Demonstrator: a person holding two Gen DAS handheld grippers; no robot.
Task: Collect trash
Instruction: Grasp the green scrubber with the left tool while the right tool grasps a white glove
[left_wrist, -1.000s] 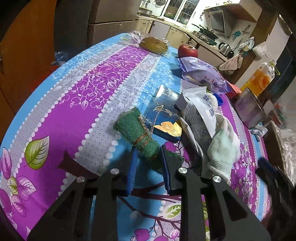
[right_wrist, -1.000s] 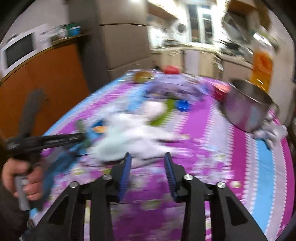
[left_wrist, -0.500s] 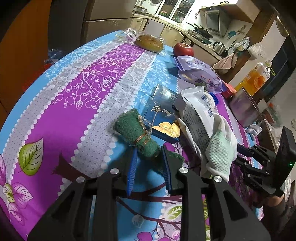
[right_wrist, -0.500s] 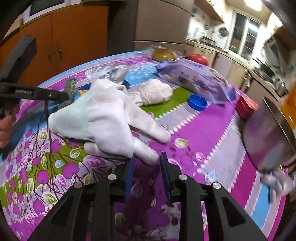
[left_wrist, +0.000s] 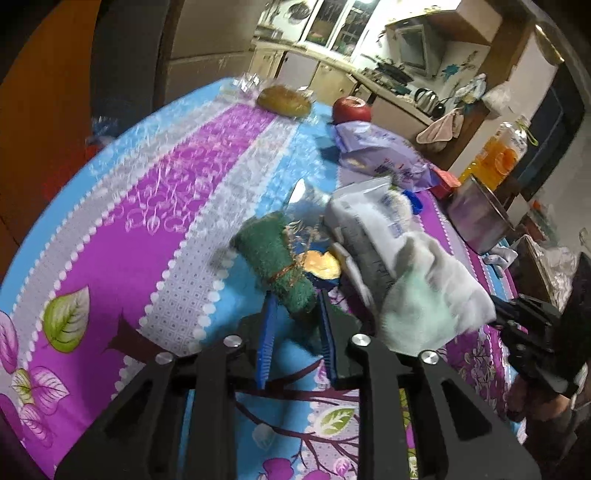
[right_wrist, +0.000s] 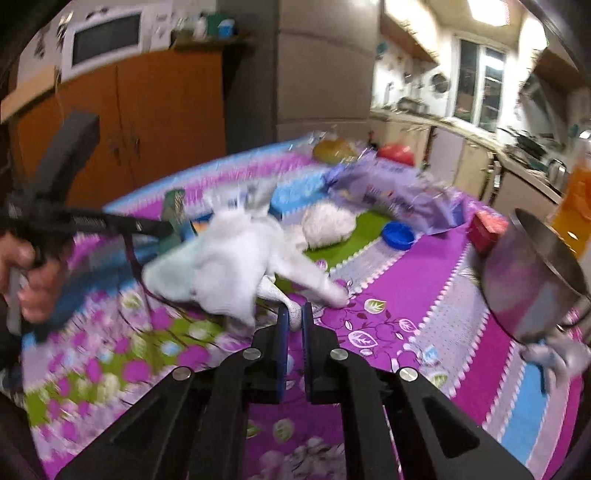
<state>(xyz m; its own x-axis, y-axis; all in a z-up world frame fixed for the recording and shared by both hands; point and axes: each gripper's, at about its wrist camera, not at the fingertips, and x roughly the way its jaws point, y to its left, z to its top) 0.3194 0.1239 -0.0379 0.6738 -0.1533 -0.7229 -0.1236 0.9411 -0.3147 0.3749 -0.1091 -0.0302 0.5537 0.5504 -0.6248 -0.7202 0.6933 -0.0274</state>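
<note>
A rolled green scouring pad (left_wrist: 269, 254), tied with string, lies on the flowered tablecloth (left_wrist: 184, 192). Its near end sits between the blue pads of my left gripper (left_wrist: 295, 314). The jaws are closing and press on it. Seen from the right wrist, the green pad (right_wrist: 174, 210) stands raised at the left gripper's tip (right_wrist: 166, 230). My right gripper (right_wrist: 293, 314) is shut on one finger of a white glove (right_wrist: 236, 254), which hangs bunched above the cloth. The same glove (left_wrist: 436, 295) shows in the left wrist view, next to a white printed wrapper (left_wrist: 369, 221).
A steel pot (right_wrist: 535, 280) stands at the right, with a red box (right_wrist: 487, 227), a blue cap (right_wrist: 398, 235) and a purple bag (right_wrist: 391, 192) behind the glove. Farther back are an apple (left_wrist: 351, 109), wrapped bread (left_wrist: 283, 100) and a juice bottle (left_wrist: 502, 155).
My right gripper went from open to shut on a glove finger, and the glove has come up off the cloth. The left jaws have narrowed onto the green pad.
</note>
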